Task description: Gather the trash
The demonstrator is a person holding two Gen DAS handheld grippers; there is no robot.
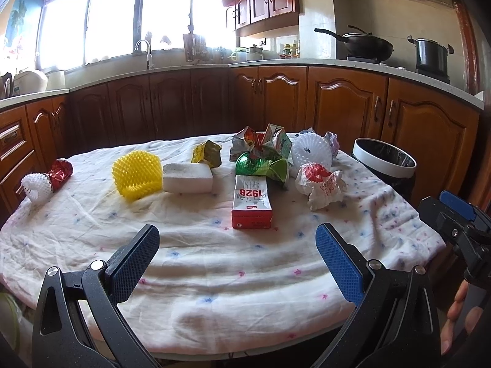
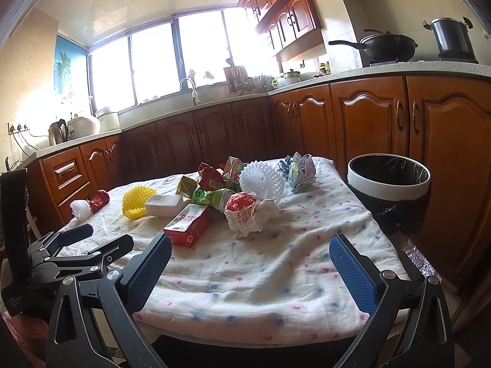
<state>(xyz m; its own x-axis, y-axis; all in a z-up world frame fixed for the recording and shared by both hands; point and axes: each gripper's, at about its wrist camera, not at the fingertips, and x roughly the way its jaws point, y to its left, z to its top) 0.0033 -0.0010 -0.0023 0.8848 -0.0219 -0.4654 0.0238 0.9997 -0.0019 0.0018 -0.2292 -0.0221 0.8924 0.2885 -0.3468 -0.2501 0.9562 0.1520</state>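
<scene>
Trash lies on a cloth-covered table (image 1: 214, 263): a red carton (image 1: 251, 205) (image 2: 188, 225), a crumpled white-and-red wrapper (image 1: 320, 184) (image 2: 245, 213), a white foam net (image 1: 311, 151), a yellow foam net (image 1: 136, 173), a white foam block (image 1: 187, 178), a green wrapper (image 1: 260, 167) and flattened cartons (image 1: 264, 142). A black-lined bin (image 1: 383, 161) (image 2: 386, 191) stands off the table's right edge. My left gripper (image 1: 237, 233) is open over the near cloth, short of the red carton. My right gripper (image 2: 251, 242) is open too, nearer than the wrapper, and holds nothing.
A red wrapper (image 1: 61, 170) and a small white foam net (image 1: 35, 185) lie at the far left of the table. Crumpled bluish paper (image 2: 299, 171) sits near the bin. Wooden kitchen cabinets (image 1: 337, 104) ring the table. A person's hand (image 1: 457, 309) shows at the right.
</scene>
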